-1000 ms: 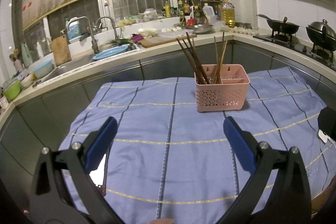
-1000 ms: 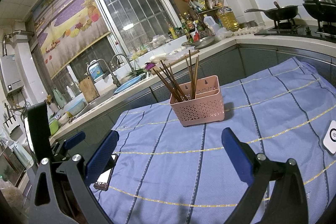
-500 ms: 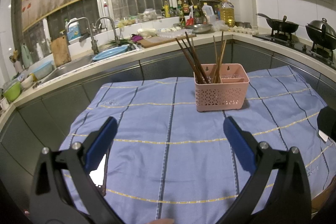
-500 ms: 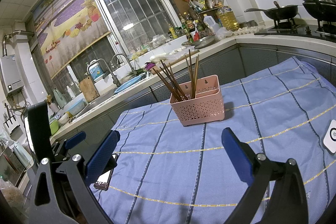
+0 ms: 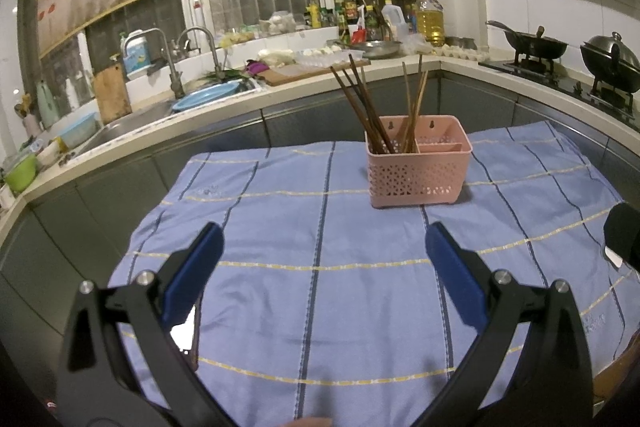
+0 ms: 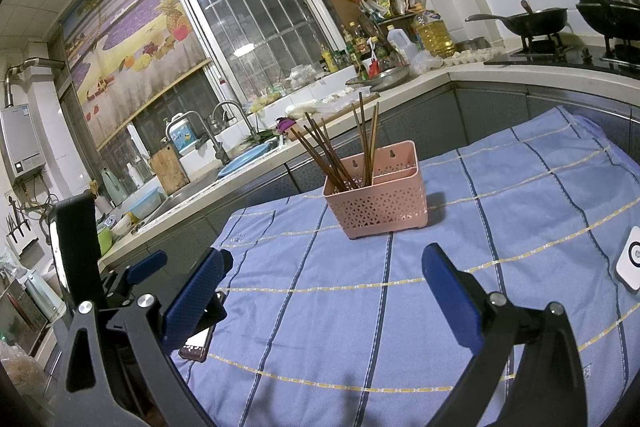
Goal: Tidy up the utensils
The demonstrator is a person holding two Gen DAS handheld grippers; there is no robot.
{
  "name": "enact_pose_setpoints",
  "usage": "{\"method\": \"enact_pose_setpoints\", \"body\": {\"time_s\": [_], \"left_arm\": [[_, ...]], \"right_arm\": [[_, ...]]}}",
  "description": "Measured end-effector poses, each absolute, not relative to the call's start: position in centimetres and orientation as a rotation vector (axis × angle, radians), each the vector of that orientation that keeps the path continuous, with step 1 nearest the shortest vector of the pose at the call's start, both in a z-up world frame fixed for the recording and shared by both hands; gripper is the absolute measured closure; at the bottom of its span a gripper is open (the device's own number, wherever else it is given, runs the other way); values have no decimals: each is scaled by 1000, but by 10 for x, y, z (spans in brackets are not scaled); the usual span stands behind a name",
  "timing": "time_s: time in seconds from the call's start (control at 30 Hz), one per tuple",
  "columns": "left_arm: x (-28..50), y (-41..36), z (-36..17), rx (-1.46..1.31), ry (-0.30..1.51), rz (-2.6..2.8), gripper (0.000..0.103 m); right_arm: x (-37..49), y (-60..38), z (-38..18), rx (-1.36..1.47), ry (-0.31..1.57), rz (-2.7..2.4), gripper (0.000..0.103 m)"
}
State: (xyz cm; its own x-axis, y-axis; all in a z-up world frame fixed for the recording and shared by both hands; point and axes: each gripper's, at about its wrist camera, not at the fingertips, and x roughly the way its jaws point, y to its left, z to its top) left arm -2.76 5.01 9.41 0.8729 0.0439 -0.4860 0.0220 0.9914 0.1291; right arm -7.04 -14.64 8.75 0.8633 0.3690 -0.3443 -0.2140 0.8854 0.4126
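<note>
Chopsticks [image 5: 370, 107] unmoved in basket [image 5: 418, 169]; claws still wide

Pink perforated caddy [image 5: 418, 171] upright on cloth, brown chopsticks [image 5: 364, 111] leaning in left compartment.

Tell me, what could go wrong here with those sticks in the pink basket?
The chopsticks lean out over the side of the pink basket, so a nudge from the open left gripper or right gripper might tip the light basket or spill them. A phone lies at the cloth's edge and could get knocked off.
</note>
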Motion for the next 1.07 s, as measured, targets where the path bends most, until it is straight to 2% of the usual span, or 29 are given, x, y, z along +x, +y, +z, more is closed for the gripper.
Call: {"method": "enact_pose_setpoints", "body": {"time_s": [1.07], "left_arm": [[-17,54,89,160,554,-53,6]], "right_arm": [[-71,-143,90,379,433,310,5]]}}
